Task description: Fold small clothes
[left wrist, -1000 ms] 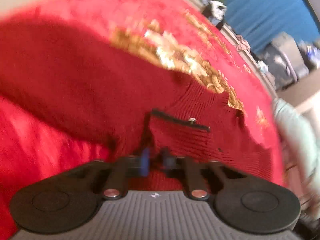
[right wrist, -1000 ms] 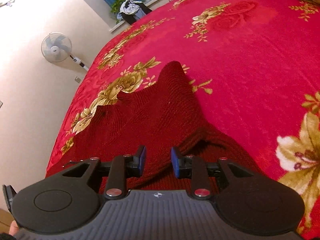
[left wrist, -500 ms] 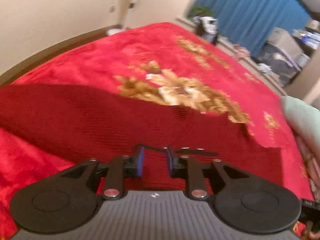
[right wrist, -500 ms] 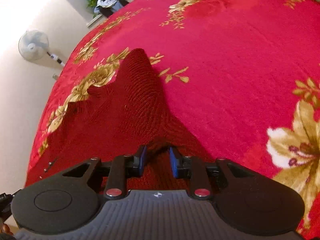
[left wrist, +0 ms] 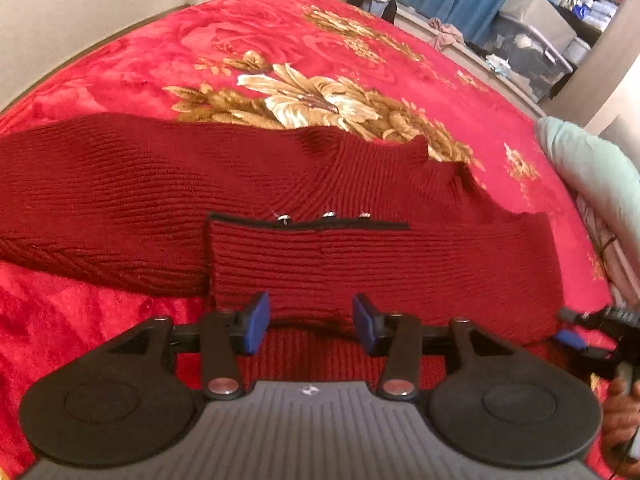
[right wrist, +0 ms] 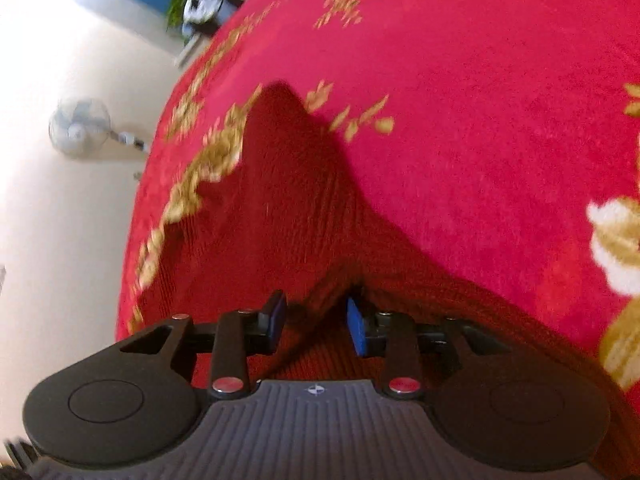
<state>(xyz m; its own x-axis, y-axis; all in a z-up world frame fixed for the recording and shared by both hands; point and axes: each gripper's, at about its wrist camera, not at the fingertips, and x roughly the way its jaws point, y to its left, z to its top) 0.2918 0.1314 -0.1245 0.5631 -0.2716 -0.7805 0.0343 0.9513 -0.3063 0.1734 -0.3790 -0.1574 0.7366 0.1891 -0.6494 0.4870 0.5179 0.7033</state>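
Observation:
A dark red knitted sweater (left wrist: 168, 184) lies on a red flowered blanket (left wrist: 280, 40). A folded panel with a black trimmed edge and metal snaps (left wrist: 320, 218) lies over its near part. My left gripper (left wrist: 310, 322) is open, just above the near edge of that panel, holding nothing. The right wrist view shows the same sweater (right wrist: 288, 200) running away to a point. My right gripper (right wrist: 316, 320) is open, and a raised fold of the sweater sits between its blue pads (right wrist: 356, 326).
A pale green pillow (left wrist: 588, 172) lies at the bed's right edge. Blue curtains, storage boxes (left wrist: 532, 36) and clothes on a sill stand beyond the bed. A floor fan (right wrist: 80, 126) stands by the wall on the left.
My left gripper has opened and let go of the sweater panel, which now lies flat. My right gripper has opened a little wider around the sweater fold.

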